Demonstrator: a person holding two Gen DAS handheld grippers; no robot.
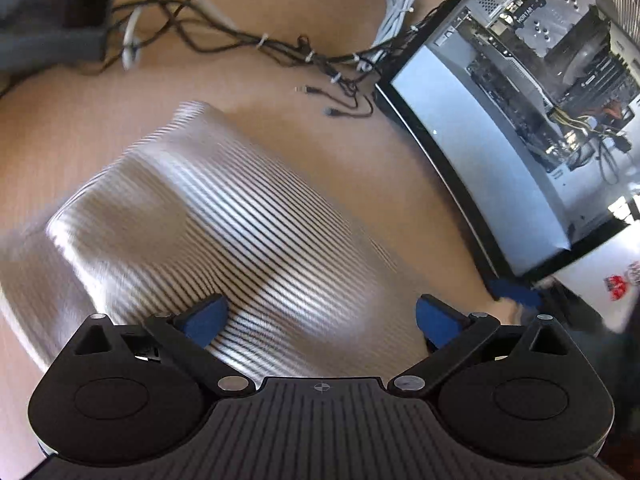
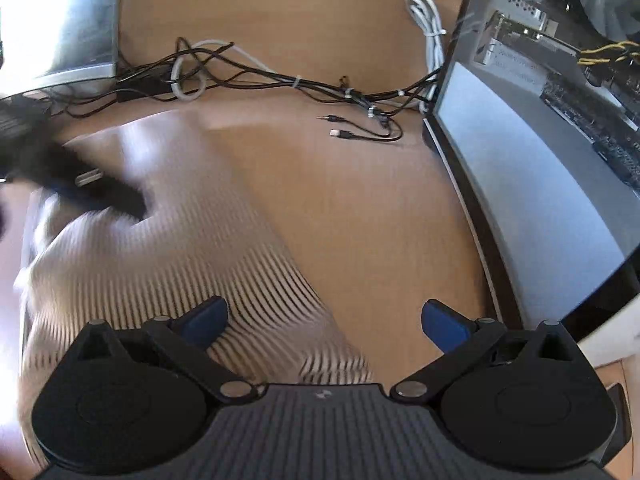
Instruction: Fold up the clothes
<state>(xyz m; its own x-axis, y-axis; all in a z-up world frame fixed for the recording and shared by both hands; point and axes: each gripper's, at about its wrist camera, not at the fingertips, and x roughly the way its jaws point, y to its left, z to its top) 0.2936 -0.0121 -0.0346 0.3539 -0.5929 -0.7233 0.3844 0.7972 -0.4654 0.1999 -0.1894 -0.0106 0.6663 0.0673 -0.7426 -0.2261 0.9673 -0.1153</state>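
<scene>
A white garment with thin black stripes (image 1: 224,224) lies folded on the wooden table, blurred by motion. My left gripper (image 1: 322,316) hovers open just above its near edge, its blue fingertips (image 1: 206,318) spread wide with nothing between them. In the right wrist view the same striped garment (image 2: 192,264) fills the lower left. My right gripper (image 2: 324,318) is open over the garment's right edge and bare wood. A dark blurred shape, the left gripper (image 2: 72,178), crosses the cloth at far left.
A glass-sided computer case (image 1: 520,120) stands along the right, also in the right wrist view (image 2: 540,160). A tangle of black and white cables (image 1: 280,48) runs across the back of the table (image 2: 360,220). A grey object (image 2: 60,20) sits at the back left.
</scene>
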